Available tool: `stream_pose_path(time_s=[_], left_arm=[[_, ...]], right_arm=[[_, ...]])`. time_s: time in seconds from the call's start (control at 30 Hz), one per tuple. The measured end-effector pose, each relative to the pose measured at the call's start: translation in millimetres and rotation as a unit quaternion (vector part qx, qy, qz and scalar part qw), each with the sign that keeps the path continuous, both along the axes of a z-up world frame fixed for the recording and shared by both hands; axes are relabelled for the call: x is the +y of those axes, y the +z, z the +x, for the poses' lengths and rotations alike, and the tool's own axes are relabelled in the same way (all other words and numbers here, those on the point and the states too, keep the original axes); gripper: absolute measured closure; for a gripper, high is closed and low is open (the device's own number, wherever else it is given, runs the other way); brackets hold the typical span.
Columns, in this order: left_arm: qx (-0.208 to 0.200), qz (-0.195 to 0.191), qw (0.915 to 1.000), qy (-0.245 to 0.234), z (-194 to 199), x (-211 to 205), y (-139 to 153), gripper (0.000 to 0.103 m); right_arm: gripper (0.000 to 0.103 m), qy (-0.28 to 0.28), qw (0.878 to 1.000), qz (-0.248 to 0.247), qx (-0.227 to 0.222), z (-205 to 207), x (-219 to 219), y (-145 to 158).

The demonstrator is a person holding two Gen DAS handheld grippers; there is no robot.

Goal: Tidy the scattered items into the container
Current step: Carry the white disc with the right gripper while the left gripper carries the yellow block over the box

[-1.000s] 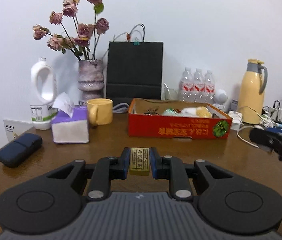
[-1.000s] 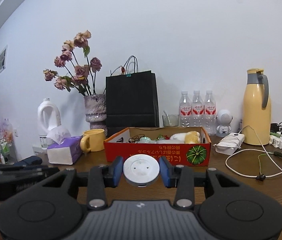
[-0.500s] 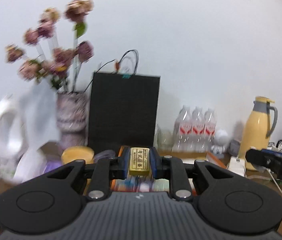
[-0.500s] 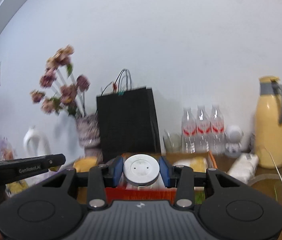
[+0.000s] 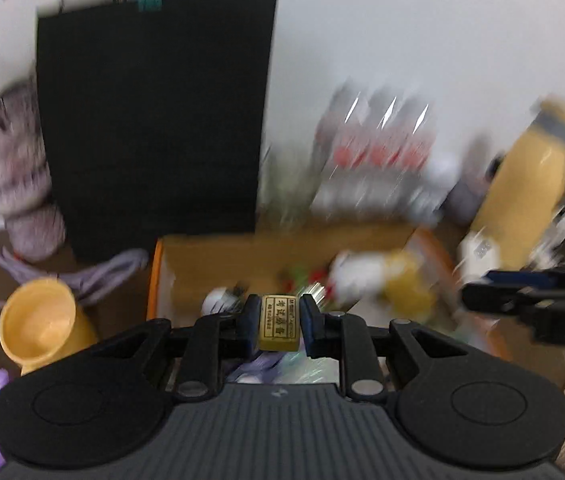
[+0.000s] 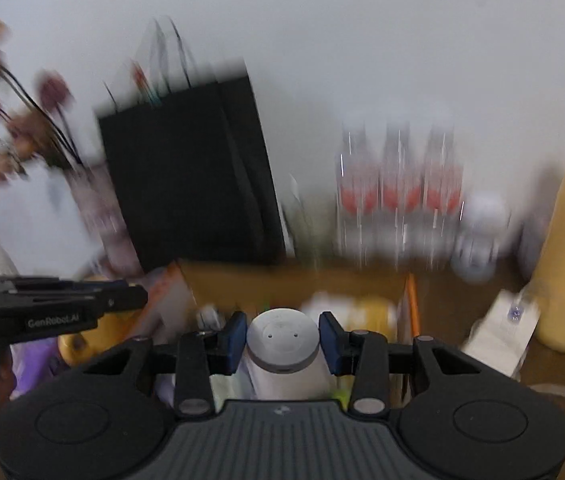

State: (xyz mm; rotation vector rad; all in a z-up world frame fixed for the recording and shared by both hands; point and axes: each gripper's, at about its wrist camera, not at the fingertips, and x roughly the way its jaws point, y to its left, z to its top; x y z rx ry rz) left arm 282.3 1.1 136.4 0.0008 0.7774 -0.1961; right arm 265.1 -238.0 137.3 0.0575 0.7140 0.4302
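left tool (image 5: 275, 326) clamped on gold block (image 5: 277, 322) | right tool (image 6: 282, 340) clamped on white puck (image 6: 283, 338) | both over box (image 5: 282, 248), already part-filled | left: drop both

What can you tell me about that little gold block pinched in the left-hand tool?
The gold block is a small rectangular bar with a brassy, metallic look, and dark printed characters on its upper face, too small to read. The left gripper holds it with the blue-padded jaws pressed on its two long sides, over the open cardboard box.
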Motion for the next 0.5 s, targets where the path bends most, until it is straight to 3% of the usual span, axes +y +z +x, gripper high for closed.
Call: stream_pose_path(time_s=[0.1, 0.23, 0.4, 0.5], left_arm=[[0.032, 0.027, 0.9991, 0.002, 18.5, 1.0, -27.1, 0.082], [0.07, 0.017, 0.9972, 0.023, 35.3, 13.0, -53.0, 0.082], [0.062, 0.013, 0.9964, 0.056, 55.7, 25.5, -59.4, 0.082], [0.057, 0.013, 0.9959, 0.069, 71.3, 32.3, -55.9, 0.081]], right_arm=[[0.065, 0.006, 0.998, -0.019, 0.066, 29.1, 2.6, -28.4], [0.065, 0.006, 0.992, -0.064, 0.108, 49.3, 9.3, -60.5], [0.065, 0.028, 0.979, -0.099, 0.176, 65.0, 19.2, -94.9], [0.065, 0.042, 0.974, -0.121, 0.185, 65.7, 28.1, -104.6]])
